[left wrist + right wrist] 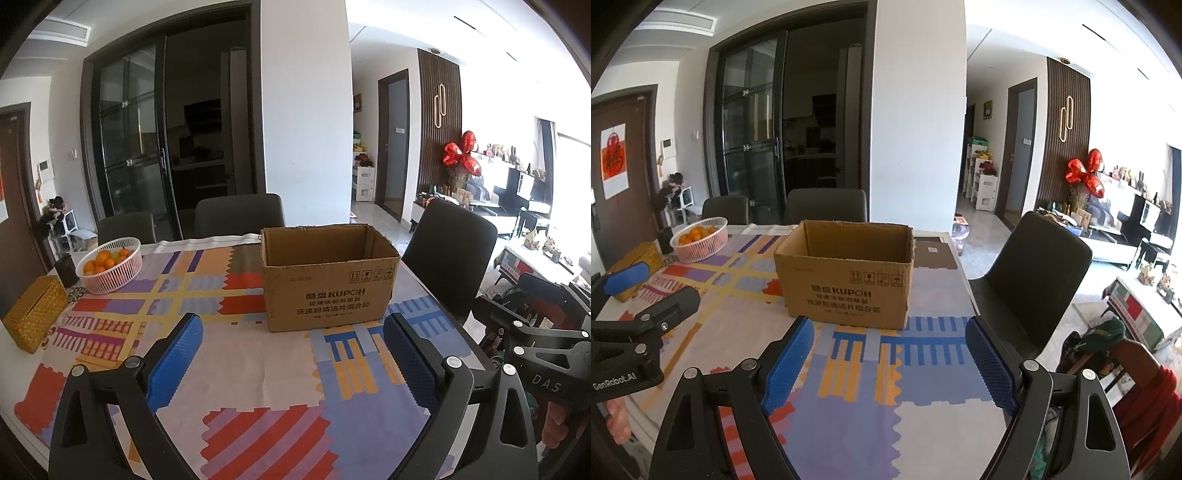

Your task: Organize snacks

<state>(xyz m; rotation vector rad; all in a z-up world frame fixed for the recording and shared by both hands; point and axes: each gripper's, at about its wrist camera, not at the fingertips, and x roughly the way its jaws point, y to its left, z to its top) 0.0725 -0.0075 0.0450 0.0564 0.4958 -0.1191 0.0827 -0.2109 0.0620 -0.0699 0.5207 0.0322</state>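
Note:
An open brown cardboard box printed KUPOH stands upright on the patterned tablecloth; it also shows in the right wrist view. Its inside is not visible. My left gripper is open and empty, held above the cloth just in front of the box. My right gripper is open and empty, also just short of the box front. No snack packets show in either view. The right tool's body shows at the right of the left wrist view, and the left tool at the left of the right wrist view.
A pink basket of oranges and a woven yellow tissue box sit at the table's far left. Dark chairs stand behind the table and one at its right edge. A red garment hangs right.

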